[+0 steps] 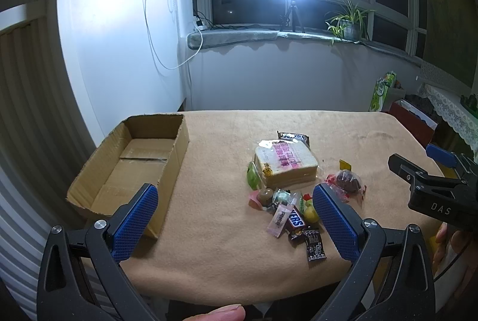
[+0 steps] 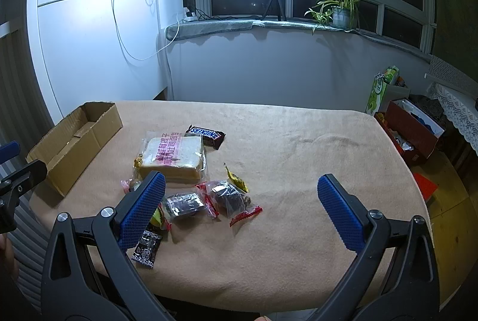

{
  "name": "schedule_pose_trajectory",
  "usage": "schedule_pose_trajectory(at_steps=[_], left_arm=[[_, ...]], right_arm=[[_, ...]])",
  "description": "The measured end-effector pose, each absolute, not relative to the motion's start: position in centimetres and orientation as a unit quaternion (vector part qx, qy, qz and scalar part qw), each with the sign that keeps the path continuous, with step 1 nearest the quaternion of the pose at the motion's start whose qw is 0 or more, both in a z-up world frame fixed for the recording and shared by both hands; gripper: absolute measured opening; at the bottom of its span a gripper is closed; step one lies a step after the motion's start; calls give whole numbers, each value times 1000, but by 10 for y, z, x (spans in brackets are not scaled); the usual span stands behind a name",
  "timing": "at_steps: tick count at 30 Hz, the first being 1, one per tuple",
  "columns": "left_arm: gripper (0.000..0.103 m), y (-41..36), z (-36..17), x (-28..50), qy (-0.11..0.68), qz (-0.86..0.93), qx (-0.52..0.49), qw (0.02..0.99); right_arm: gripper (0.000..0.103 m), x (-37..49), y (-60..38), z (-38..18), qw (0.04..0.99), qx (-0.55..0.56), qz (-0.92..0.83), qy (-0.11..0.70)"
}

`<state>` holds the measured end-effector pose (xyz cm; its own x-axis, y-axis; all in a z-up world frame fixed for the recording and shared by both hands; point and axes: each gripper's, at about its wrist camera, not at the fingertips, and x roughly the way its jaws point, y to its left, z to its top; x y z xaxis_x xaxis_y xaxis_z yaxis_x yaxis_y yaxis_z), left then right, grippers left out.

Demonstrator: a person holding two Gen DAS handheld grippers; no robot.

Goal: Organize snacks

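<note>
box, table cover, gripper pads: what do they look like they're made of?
Box: corrugated cardboard, matte brown; fluted torn edges show, tape seam on the floor.
Table cover: looks like soft napped fabric, tan, faintly wrinkled; probably fleece or blanket.
Pads: blue, knurled grid texture; likely rubber or soft plastic, can't tell which.

We are seeing blue cross-hatched pads (image 2: 143, 210) on black grippers, a tan tablecloth (image 2: 298, 171), a brown cardboard box (image 1: 131, 162), pink lettering on the white bread pack (image 1: 283, 164), and red-ended clear wrappers (image 2: 233, 198).
</note>
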<state>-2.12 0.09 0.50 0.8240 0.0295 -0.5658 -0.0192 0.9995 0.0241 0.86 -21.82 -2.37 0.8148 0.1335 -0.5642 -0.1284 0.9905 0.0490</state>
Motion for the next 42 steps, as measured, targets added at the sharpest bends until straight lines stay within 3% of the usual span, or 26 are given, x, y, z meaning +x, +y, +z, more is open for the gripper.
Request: schedule_pose_trajectory(at_steps=[42], left_arm=[[103,0,0,-22,300,12,8,954]], right_arm=[[103,7,-219,-27,952,1,68,299]])
